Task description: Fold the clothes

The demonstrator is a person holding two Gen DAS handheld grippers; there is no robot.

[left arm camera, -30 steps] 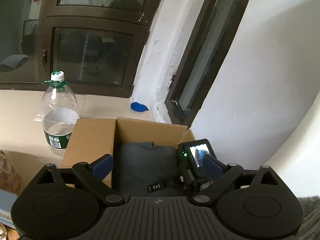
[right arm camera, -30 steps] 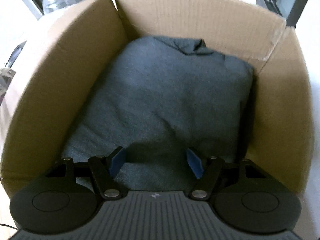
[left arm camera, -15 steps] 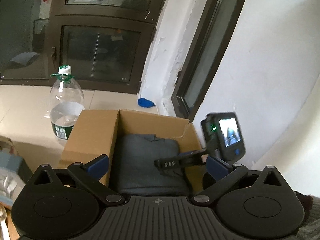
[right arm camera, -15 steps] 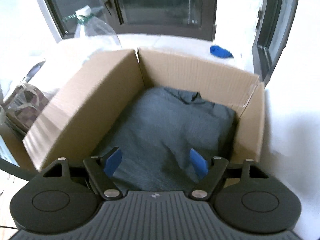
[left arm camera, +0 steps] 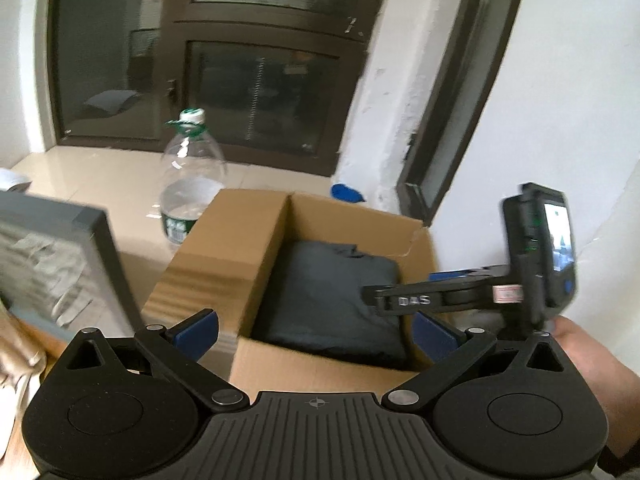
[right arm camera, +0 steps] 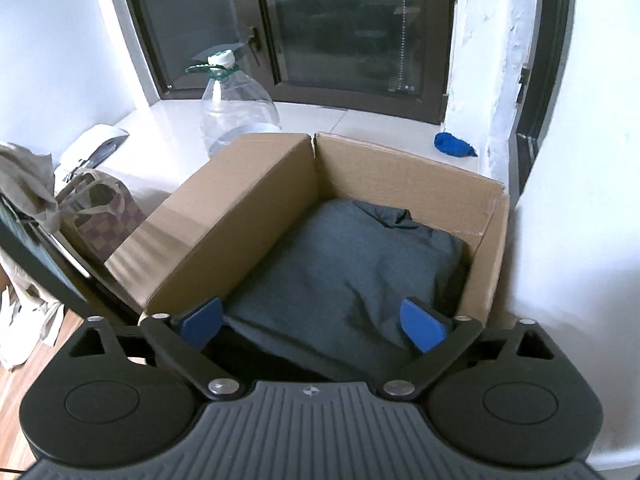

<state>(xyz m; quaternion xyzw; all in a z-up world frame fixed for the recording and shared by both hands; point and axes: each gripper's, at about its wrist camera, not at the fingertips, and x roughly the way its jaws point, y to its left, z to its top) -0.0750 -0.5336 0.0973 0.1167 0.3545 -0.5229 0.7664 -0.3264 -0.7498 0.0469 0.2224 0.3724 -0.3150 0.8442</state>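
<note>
The dark grey folded garment (right arm camera: 352, 276) is seen laid flat inside the cardboard box (right arm camera: 240, 216), filling its floor, while the left gripper (left arm camera: 316, 328) and right gripper (right arm camera: 312, 320) are held wide and empty, so folding is judged done.

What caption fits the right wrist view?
Open right gripper above a folded dark garment lying inside a cardboard box.
</note>
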